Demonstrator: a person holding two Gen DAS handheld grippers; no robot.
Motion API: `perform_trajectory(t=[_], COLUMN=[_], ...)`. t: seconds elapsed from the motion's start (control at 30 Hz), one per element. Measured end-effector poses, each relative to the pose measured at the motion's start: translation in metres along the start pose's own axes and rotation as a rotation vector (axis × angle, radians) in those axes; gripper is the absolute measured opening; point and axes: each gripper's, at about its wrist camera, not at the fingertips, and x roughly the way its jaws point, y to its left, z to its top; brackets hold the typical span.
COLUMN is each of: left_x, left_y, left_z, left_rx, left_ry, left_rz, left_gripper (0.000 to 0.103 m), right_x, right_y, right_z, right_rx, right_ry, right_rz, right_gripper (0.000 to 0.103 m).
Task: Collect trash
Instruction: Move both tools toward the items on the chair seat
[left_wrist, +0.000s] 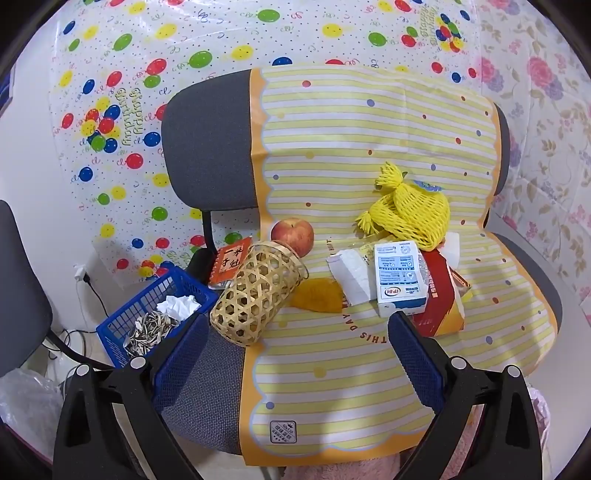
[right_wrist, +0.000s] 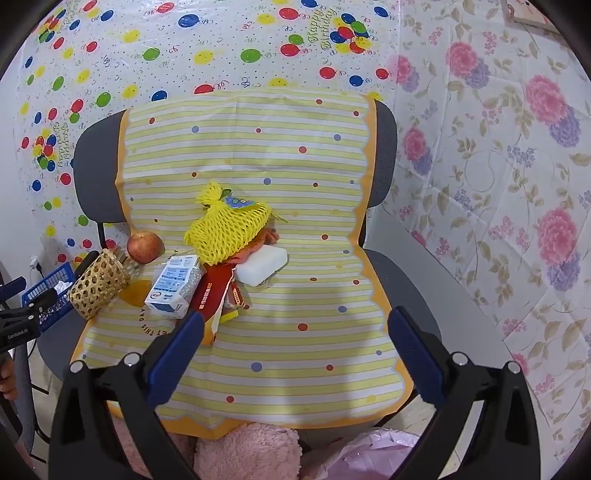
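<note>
- Left hand-held gripper (left_wrist: 295, 354): jaws spread wide, nothing between them, hovering over the near edge of the chair seat (left_wrist: 207, 373).
- Right hand-held gripper (right_wrist: 295, 350): jaws spread wide too, empty, above the near part of the striped mat (right_wrist: 295, 295).
- Grey office chair, seat and back covered by the yellow-striped dotted mat.
- Trash pile sits mid-seat: milk carton (left_wrist: 399, 277) lying flat, crumpled white paper (left_wrist: 351, 273) touching its left side, red snack wrapper (left_wrist: 441, 306) under and right of the carton.
- Yellow foam fruit net (left_wrist: 410, 210) just behind the carton, at the far side of the pile.
- White foam block (right_wrist: 262, 267) to the right of the net, seen in the right wrist view.
- Orange peel piece (left_wrist: 317, 295) left of the paper.
- Woven bamboo basket (left_wrist: 258, 291) tipped on its side at the left edge of the seat, open end toward the near left.
- Apple (left_wrist: 292, 236) just behind the basket.
- Orange notebook (left_wrist: 231, 264) at the far left of the seat, beside the basket.
- Blue plastic basket (left_wrist: 122, 325) left of the chair, lower down, holding sunflower seed shells (left_wrist: 147, 328) and a tissue wad (left_wrist: 179, 306).
- Balloon-print sheet (left_wrist: 147, 74) behind, floral sheet (right_wrist: 498, 166) on the right.
</note>
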Motion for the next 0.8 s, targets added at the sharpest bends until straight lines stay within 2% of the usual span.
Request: perform_trajectory(t=[0.8], left_x=[0.0005], left_y=[0.0029], left_z=[0.0001], left_rx=[-0.006], left_ry=[-0.002], left_rz=[0.002], left_gripper=[0.096], right_x=[0.0008], right_y=[0.0059], right_z=[0.0016], right_rx=[-0.001], right_ry=[0.002], right_rz=[-0.002], right_gripper=[0.097])
